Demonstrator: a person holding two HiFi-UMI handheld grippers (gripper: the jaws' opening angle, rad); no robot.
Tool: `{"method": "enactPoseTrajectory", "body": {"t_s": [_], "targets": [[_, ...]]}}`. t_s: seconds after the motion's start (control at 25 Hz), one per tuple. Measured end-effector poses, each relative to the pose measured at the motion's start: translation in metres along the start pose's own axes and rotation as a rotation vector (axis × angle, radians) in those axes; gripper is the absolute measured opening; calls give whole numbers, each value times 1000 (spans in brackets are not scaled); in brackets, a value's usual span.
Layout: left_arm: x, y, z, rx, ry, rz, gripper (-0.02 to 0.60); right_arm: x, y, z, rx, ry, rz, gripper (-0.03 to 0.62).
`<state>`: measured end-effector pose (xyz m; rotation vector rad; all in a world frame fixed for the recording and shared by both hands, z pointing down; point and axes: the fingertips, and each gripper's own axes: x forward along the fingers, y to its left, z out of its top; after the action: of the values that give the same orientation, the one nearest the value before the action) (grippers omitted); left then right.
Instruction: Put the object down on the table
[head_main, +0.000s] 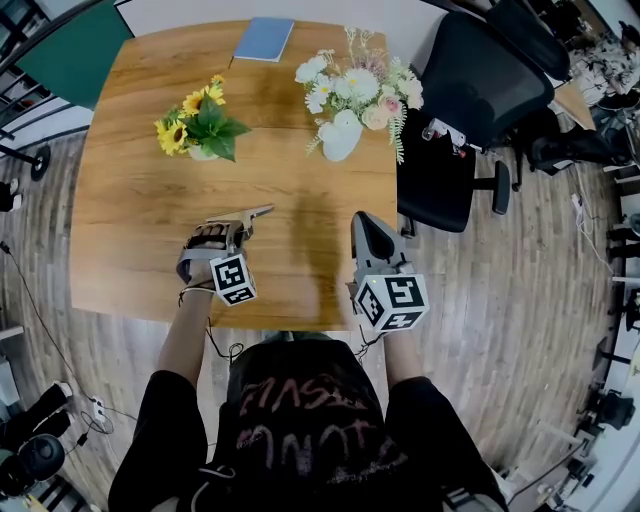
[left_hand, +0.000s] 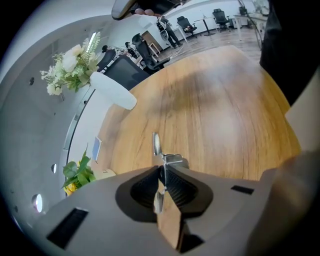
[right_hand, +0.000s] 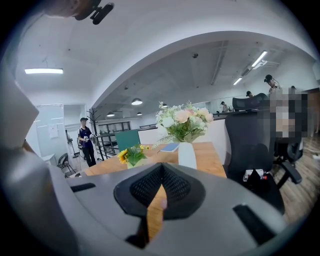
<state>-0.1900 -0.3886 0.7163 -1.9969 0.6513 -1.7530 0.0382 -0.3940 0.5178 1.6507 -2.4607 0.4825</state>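
A thin silvery metal object (left_hand: 156, 144) sticks out from the tips of my left gripper (left_hand: 162, 170), just above the wooden table (left_hand: 225, 115). The jaws stand close on both sides of it and pinch it. In the head view the left gripper (head_main: 258, 212) lies low over the table's near part and points right; the object is too small to make out there. My right gripper (head_main: 362, 220) is over the table's near right edge, shut with nothing in it. In its own view the right gripper (right_hand: 161, 182) has its jaws meeting at the tips.
A sunflower pot (head_main: 200, 125) stands at mid left, and a white vase of pale flowers (head_main: 345, 100) at the back right. A blue book (head_main: 264, 38) lies at the far edge. A black office chair (head_main: 470, 100) stands right of the table.
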Motion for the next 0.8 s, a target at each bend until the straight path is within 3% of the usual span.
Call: {"method": "enactPoseTrajectory", "body": {"t_s": [0.2,0.44,0.8], "targets": [[4,-11,-1,-67,-14,-46,74,-2,1,1,-4,1,-3,5],[-2,-16,0,-155,-32,-91,166,-9,3,-1,-2,-2,-9,5],[-48,3,2,-548,-167,-76,186,-15,12,5,-3,-26,-2,5]]}}
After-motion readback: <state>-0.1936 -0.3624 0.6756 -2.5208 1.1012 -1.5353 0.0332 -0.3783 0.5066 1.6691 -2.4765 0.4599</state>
